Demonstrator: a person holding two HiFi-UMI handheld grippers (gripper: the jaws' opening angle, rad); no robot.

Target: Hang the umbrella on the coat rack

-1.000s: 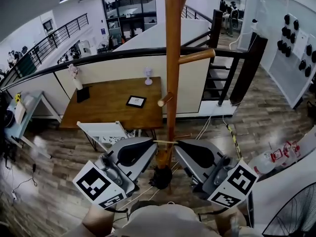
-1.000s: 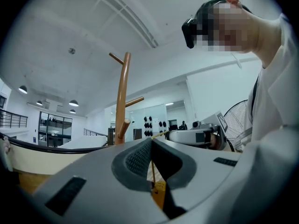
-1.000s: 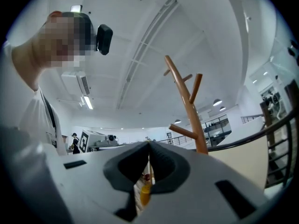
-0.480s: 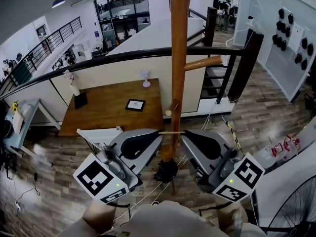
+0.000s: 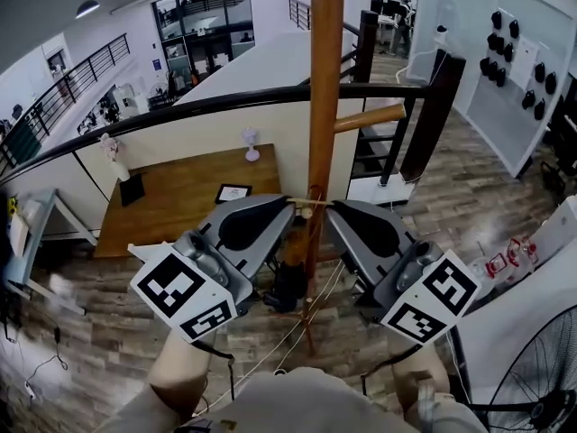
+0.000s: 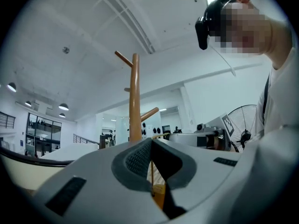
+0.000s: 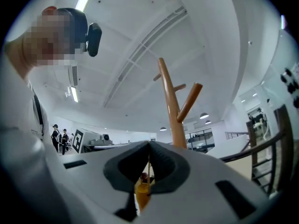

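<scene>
Left gripper (image 5: 288, 206), right gripper (image 5: 328, 207): jaws pinched shut, each on one end of thin loop (image 5: 297, 202) stretched between tips. Umbrella (image 5: 287, 287) hanging just below tips, beside pole (image 5: 323, 79). Probably light, swings freely. Loop thin, slippery: grip ends, leave middle free for peg (image 5: 307, 212) just behind tips.

The head view is looking steeply down from above the person, with the left gripper (image 5: 290, 205) and right gripper (image 5: 333, 207) close in the lower half. Each gripper view is sitting just behind its own jaws, tilting up toward the ceiling (image 6: 140, 22). All three are sharing the coat rack (image 5: 325, 79).
</scene>
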